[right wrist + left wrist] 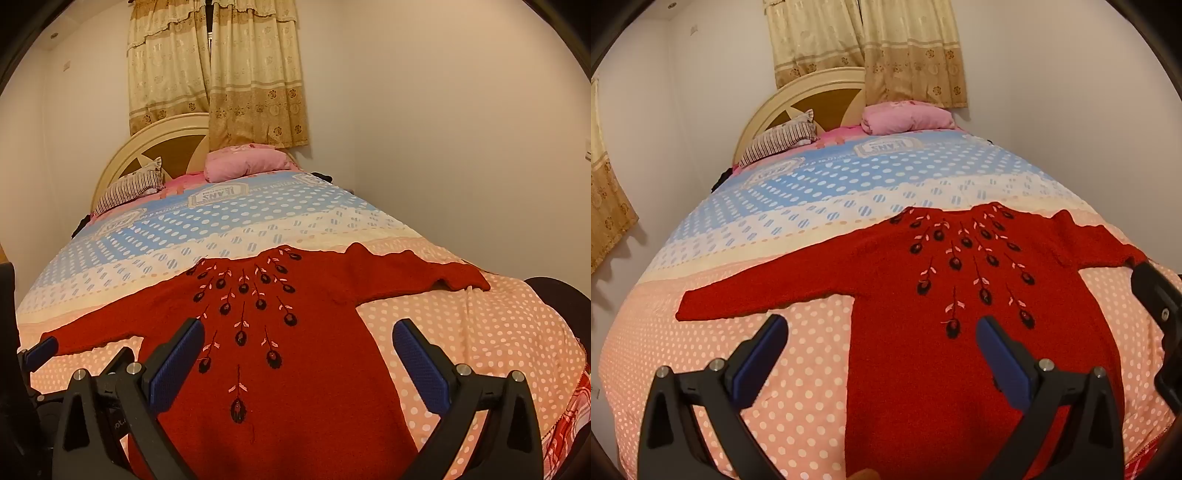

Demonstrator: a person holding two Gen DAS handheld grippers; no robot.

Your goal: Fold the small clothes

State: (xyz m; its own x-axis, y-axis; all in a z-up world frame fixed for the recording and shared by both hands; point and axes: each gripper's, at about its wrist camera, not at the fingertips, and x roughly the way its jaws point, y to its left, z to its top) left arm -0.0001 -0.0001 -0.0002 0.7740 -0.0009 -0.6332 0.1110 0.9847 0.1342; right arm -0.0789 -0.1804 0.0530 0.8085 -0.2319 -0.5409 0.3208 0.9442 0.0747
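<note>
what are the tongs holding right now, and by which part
Nothing. Both the left tongs and right tongs are open above the red sweater, which lies flat.

Both the left gripper and the right gripper have black plastic arms, silver round screws near the joints, and blue ribbed finger pads.

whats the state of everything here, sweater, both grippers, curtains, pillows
red sweater: flat on the bed, face up, sleeves out, unfolded
left gripper: open, empty
right gripper: open, empty
curtains: drawn shut
pink pillow: lying at the headboard
striped pillow: lying at the headboard
</note>
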